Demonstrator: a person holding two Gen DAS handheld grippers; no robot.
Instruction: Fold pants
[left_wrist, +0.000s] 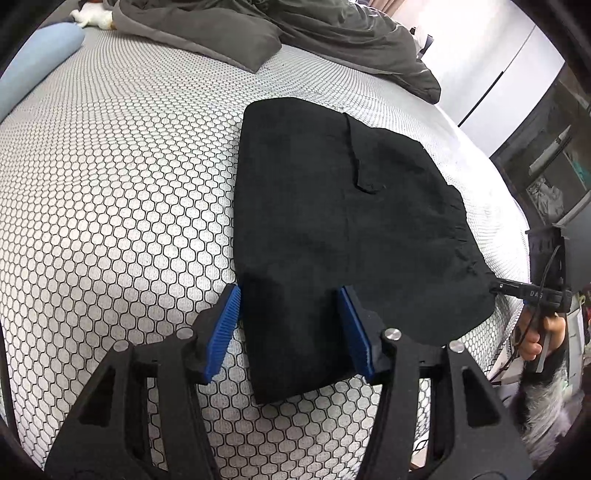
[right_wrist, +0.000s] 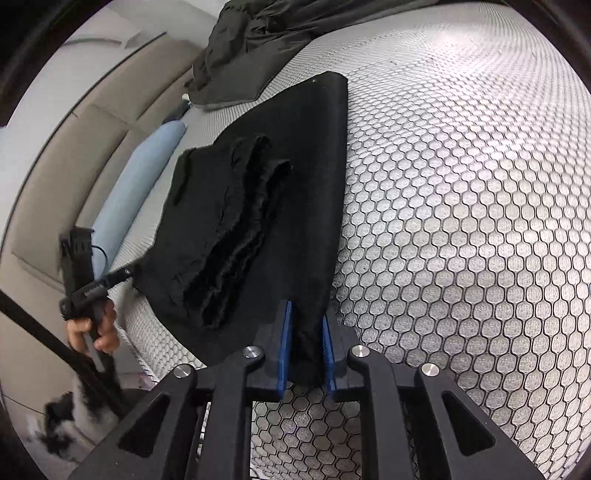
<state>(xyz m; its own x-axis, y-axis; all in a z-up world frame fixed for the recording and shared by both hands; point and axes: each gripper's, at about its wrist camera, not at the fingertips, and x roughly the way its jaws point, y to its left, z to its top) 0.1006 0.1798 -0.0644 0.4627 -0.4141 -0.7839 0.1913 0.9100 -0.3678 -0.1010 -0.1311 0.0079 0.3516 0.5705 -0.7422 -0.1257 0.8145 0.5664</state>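
Observation:
Black pants (left_wrist: 332, 221) lie folded flat on a honeycomb-patterned mattress (left_wrist: 110, 184). In the left wrist view my left gripper (left_wrist: 291, 306) is open, its blue pads (left_wrist: 227, 325) standing either side of the near corner of the pants without pinching it. In the right wrist view the pants (right_wrist: 258, 192) show a bunched waistband on top. My right gripper (right_wrist: 306, 332) is shut on a narrow fold of the pants' near edge. The right gripper also shows at the far right of the left wrist view (left_wrist: 495, 286), at the pants' edge.
A dark grey duvet (left_wrist: 258, 33) is piled at the head of the bed. A light blue bolster pillow (right_wrist: 140, 177) lies along the mattress edge beside a beige padded wall (right_wrist: 74, 147). A wardrobe and shelves (left_wrist: 546, 158) stand past the bed's side.

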